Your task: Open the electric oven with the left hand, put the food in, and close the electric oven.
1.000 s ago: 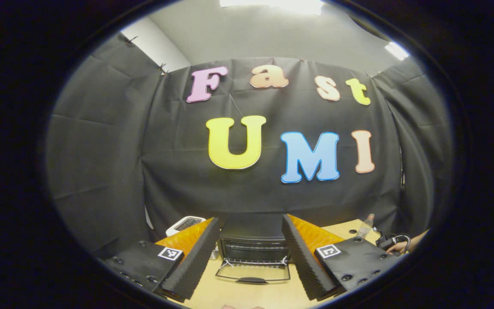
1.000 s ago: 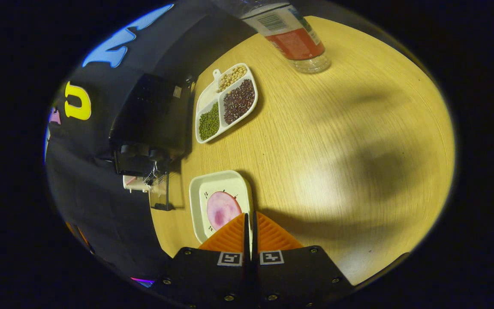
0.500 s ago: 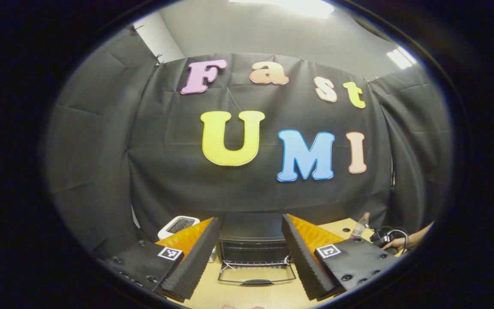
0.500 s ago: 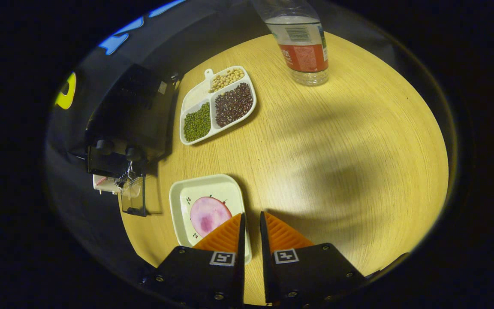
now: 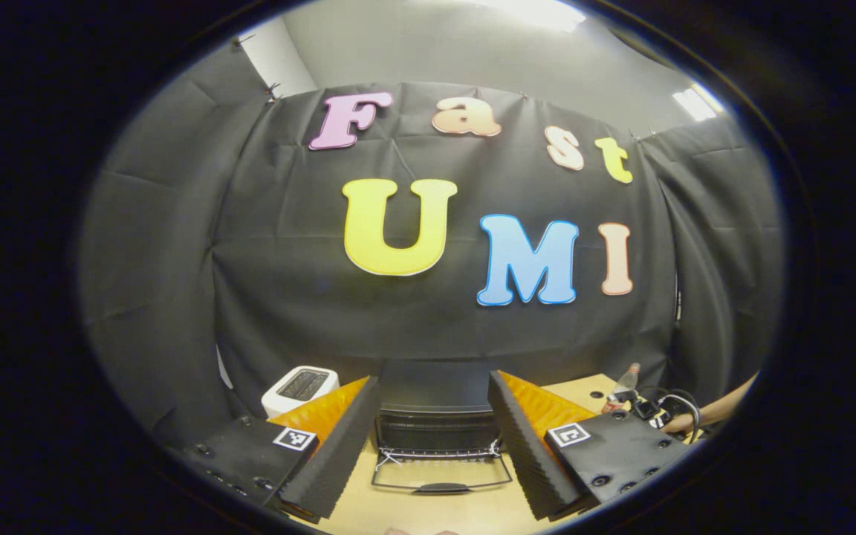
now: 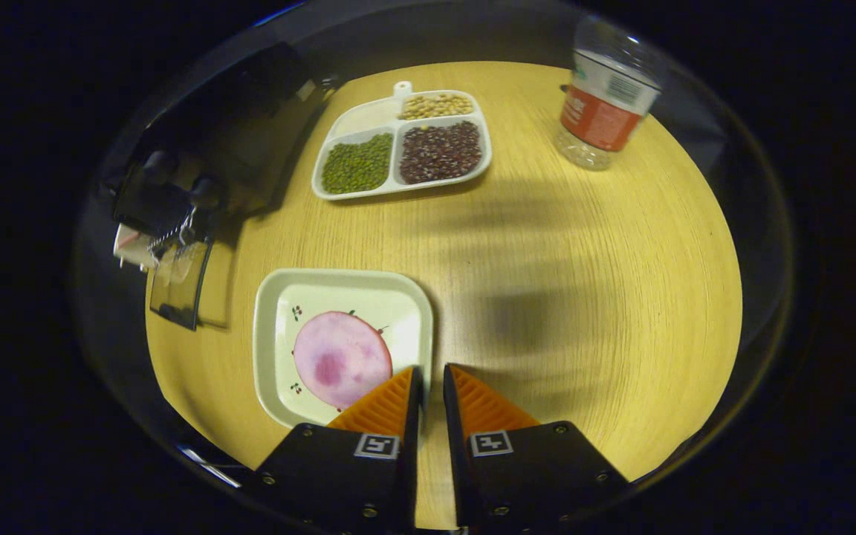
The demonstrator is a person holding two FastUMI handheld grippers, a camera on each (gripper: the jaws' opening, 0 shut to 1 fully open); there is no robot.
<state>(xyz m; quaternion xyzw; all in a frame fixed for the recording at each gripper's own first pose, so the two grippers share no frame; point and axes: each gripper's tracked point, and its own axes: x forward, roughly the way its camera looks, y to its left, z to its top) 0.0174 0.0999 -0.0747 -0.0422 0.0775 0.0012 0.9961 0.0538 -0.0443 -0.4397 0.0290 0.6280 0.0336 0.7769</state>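
The black electric oven [image 5: 435, 420] stands at the back of the wooden table, its glass door [image 5: 439, 475] folded down flat toward me. My left gripper [image 5: 433, 379] is open, well back from the oven, whose front shows between its fingers. In the right gripper view the oven [image 6: 235, 126] and its lowered door [image 6: 179, 279] sit at the upper left. A round pink slice of food [image 6: 341, 359] lies on a pale square plate [image 6: 346, 281]. My right gripper [image 6: 432, 369] hovers at the plate's near right corner, jaws a narrow gap apart, left finger [image 6: 387, 401] over the rim.
A divided tray [image 6: 360, 122] of green, dark red and tan beans lies beside the oven. A water bottle [image 6: 602, 111] stands at the far right. A white toaster [image 5: 299, 385] sits left of the oven. A hand [image 5: 699, 420] holds the other gripper at the right.
My right gripper went from shut to a narrow gap and swung round, so the plate now looks larger and nearer. The left view tilted slightly; the oven door stays down.
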